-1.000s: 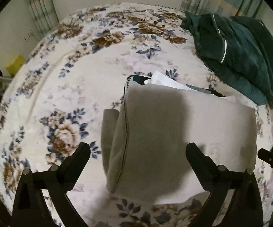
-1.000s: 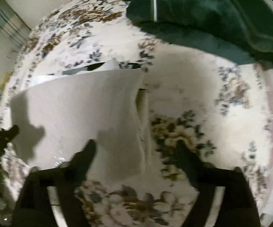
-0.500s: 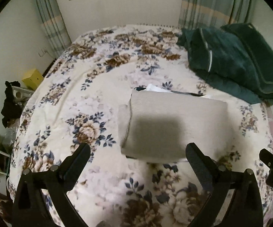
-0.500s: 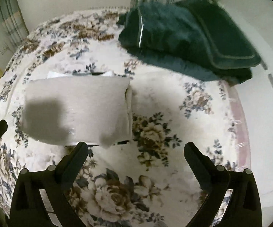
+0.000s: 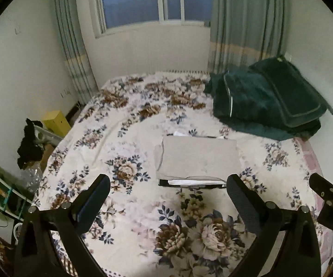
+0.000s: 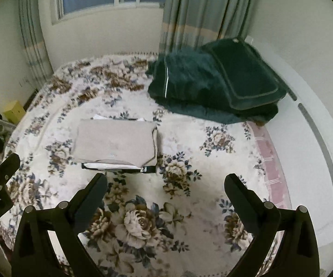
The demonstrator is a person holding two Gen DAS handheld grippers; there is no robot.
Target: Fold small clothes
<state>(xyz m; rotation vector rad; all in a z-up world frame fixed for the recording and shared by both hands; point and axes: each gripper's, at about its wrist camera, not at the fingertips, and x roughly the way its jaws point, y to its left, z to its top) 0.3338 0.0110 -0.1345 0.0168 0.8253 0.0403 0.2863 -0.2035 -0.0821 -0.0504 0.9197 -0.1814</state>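
Observation:
A folded beige garment (image 5: 198, 157) lies flat on top of a small stack on the floral bed; it also shows in the right wrist view (image 6: 116, 142). White and dark folded pieces (image 5: 190, 182) stick out under it at the near edge, also seen in the right wrist view (image 6: 118, 168). My left gripper (image 5: 167, 198) is open and empty, held back above the bed, short of the stack. My right gripper (image 6: 165, 196) is open and empty, back from the stack and to its right.
A dark green blanket and cushion pile (image 5: 265, 101) sits at the bed's far right, also in the right wrist view (image 6: 215, 80). The floral bedspread (image 5: 125, 124) covers the bed. A yellow box (image 5: 55, 121), dark clothing and shelves stand by the left wall. Window and curtains are behind.
Both grippers have pulled back and up from the beige garment, which stays folded on the stack. The view now takes in the whole bed and window.

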